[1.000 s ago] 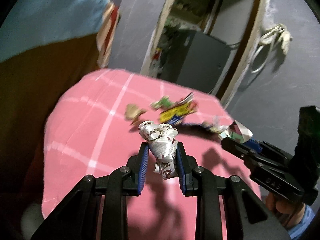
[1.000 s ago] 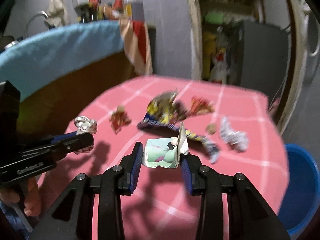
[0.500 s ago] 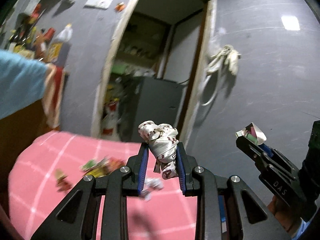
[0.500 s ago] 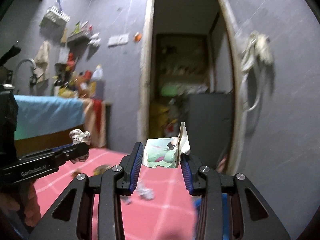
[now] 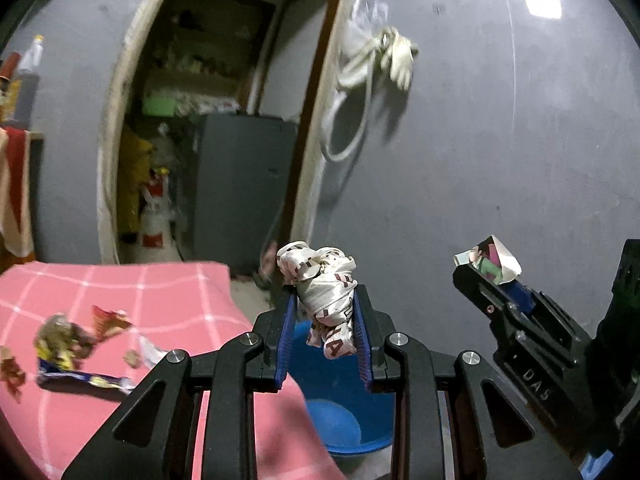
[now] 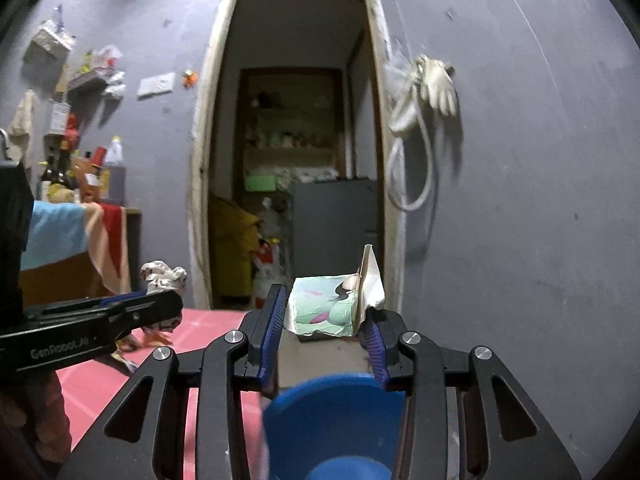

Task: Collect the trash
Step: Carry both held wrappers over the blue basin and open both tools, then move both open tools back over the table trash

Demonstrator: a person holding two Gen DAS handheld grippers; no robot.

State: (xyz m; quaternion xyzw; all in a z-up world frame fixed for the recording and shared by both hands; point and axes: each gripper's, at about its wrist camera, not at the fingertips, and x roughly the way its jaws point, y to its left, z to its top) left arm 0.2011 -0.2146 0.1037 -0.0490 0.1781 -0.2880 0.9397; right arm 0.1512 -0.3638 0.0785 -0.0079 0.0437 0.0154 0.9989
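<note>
My left gripper [image 5: 325, 316] is shut on a crumpled white wrapper with red print [image 5: 324, 288], held in the air over the blue bin [image 5: 340, 420] beside the pink table [image 5: 120, 292]. My right gripper [image 6: 322, 320] is shut on a folded green-and-white paper carton piece [image 6: 332, 308], above the same blue bin [image 6: 332, 428]. Each gripper shows in the other's view: the right one [image 5: 486, 280] at right, the left one [image 6: 160, 300] at left. Several wrappers [image 5: 64, 344] lie on the table.
A grey wall is straight ahead with an open doorway [image 6: 296, 160] and a grey cabinet [image 5: 240, 184] behind it. A white hose and glove [image 6: 424, 92] hang on the wall. A shelf with bottles [image 6: 80, 168] is at left.
Both grippers have lifted off the table with their trash and swung right, past the table's edge; the blue bin has come into view below them.
</note>
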